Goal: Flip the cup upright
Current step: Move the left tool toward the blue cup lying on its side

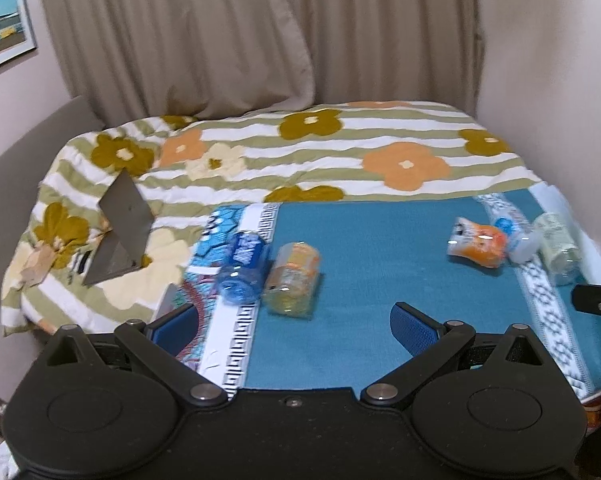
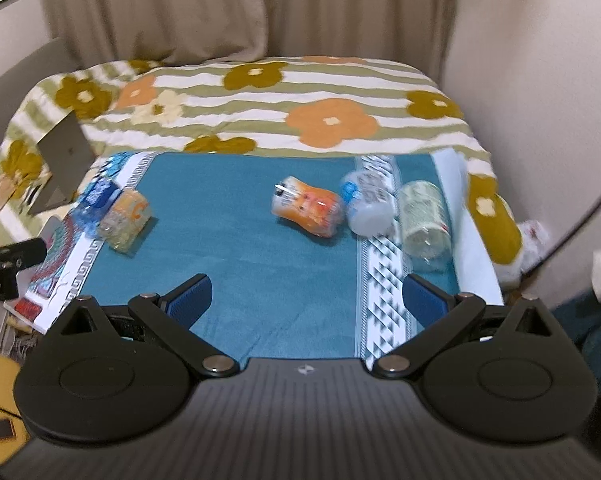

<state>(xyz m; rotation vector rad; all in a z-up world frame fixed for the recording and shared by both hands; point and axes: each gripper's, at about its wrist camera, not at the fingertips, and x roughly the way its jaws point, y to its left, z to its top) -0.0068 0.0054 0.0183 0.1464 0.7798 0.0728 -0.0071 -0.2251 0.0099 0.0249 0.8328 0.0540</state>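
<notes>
Orange cup (image 2: 309, 211) on its side, well beyond right fingers (image 2: 190, 298).

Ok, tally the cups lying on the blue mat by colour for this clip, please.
Blue cup: 1
Yellow-orange cup: 1
Orange-red cup: 1
White cup with blue label: 1
Pale green clear cup: 1
Total: 5, all on their sides.

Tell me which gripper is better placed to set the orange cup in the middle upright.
Probably right. The orange cup lies on its side ahead of the open right gripper; from the open left gripper it lies far to the right.
</notes>
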